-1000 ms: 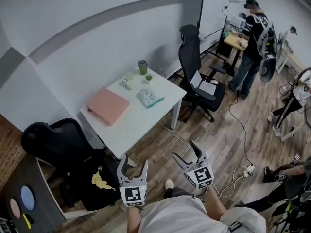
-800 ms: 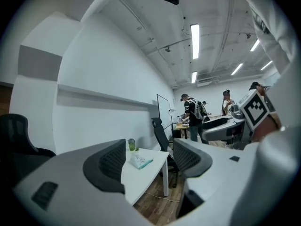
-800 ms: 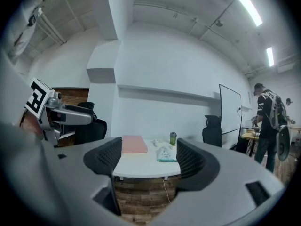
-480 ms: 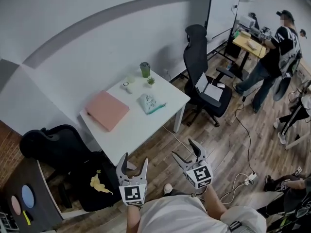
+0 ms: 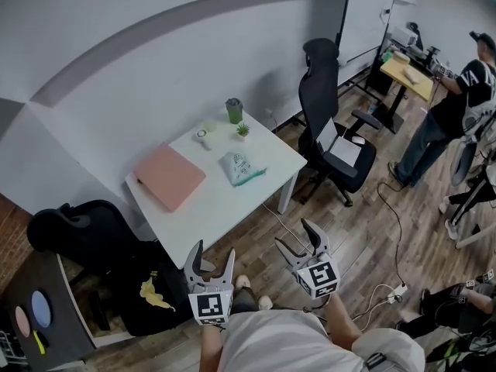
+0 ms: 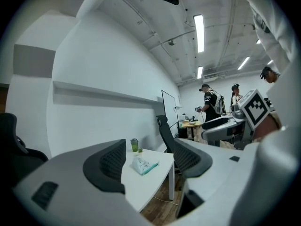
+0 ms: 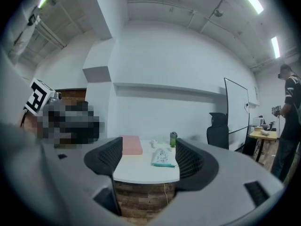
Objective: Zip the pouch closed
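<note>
The pouch [image 5: 242, 167], pale with a teal edge, lies on the white table [image 5: 209, 200] some way ahead; it also shows as the pouch [image 6: 143, 165] and the pouch [image 7: 163, 157] in the gripper views. My left gripper [image 5: 210, 261] and right gripper [image 5: 301, 242] hang over the wooden floor, well short of the table. Both stand open with nothing between their jaws. Whether the pouch's zip is open is too small to tell.
A pink folder [image 5: 168, 177], a green cup [image 5: 234, 110], a small plant [image 5: 242, 130] and a white object [image 5: 201, 135] share the table. A black office chair [image 5: 329, 130] stands right of it, another chair [image 5: 74, 227] left. A person [image 5: 457, 107] stands far right; cables [image 5: 387, 289] cross the floor.
The view has shifted slightly; the table sits a little further right and lower in the head view. The person at the far right moved toward the frame edge. Both grippers stay open.
</note>
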Tool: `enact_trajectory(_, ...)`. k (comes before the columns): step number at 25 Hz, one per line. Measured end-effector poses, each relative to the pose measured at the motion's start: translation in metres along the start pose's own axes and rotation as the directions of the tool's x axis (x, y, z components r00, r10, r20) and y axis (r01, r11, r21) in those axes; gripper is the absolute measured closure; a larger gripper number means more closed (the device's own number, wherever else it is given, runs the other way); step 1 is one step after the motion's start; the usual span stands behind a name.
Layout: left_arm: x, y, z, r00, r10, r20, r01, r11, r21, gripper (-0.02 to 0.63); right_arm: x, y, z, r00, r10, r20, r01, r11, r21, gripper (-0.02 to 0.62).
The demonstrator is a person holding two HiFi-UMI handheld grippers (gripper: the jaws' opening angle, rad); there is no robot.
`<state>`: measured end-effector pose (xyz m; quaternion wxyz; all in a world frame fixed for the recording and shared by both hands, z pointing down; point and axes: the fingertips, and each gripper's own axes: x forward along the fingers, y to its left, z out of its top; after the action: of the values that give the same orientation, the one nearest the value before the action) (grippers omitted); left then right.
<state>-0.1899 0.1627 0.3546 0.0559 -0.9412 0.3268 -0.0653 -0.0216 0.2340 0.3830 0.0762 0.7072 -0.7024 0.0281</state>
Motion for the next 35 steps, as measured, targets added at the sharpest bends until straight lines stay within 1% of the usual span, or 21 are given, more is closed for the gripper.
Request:
enact_trajectory(8,0.040,0.007,-0.004,1.000,-0.025,-0.001,0.025,1.000,0.011,0.298,0.031,-0.020,-0.002,1.000,-0.012,-0.003,0.012,1.000,0.001,0.244)
enact_trajectory(13,0.072,0.021,-0.007,1.000,-0.030,0.009,0.030,0.999,0.011,0.298,0.061,-0.035,-0.002,1.000,-0.021,-0.006,0.021,1.000,-0.003,0.247)
enact_trajectory(19,0.114,0.042,-0.014,0.999,-0.042,0.006,0.042,0.999,-0.009,0.298,0.105,-0.052,-0.001,0.999,-0.022,-0.025,0.022,1.000,-0.008,0.252)
enact_trajectory(22,0.136,0.052,-0.013,0.999,-0.043,0.011,0.043,0.999,-0.031,0.298,0.128,-0.061,0.001,0.999,-0.020,-0.033,0.020,1.000,-0.011,0.253)
enact_trajectory(30,0.192,0.083,-0.026,0.998,-0.067,-0.010,0.067,0.997,-0.025,0.298,0.192,-0.078,-0.006,0.998,-0.013,-0.069,0.013,1.000,0.003,0.261)
enact_trajectory(34,0.218,0.097,-0.029,0.997,-0.071,-0.012,0.070,0.996,-0.057,0.298,0.218,-0.086,-0.007,0.996,-0.015,-0.085,0.016,1.000,0.002,0.265)
enact_trajectory(35,0.225,0.100,-0.031,0.997,-0.074,-0.014,0.074,0.996,-0.055,0.298,0.224,-0.089,-0.008,0.996,-0.017,-0.090,0.017,1.000,0.001,0.265)
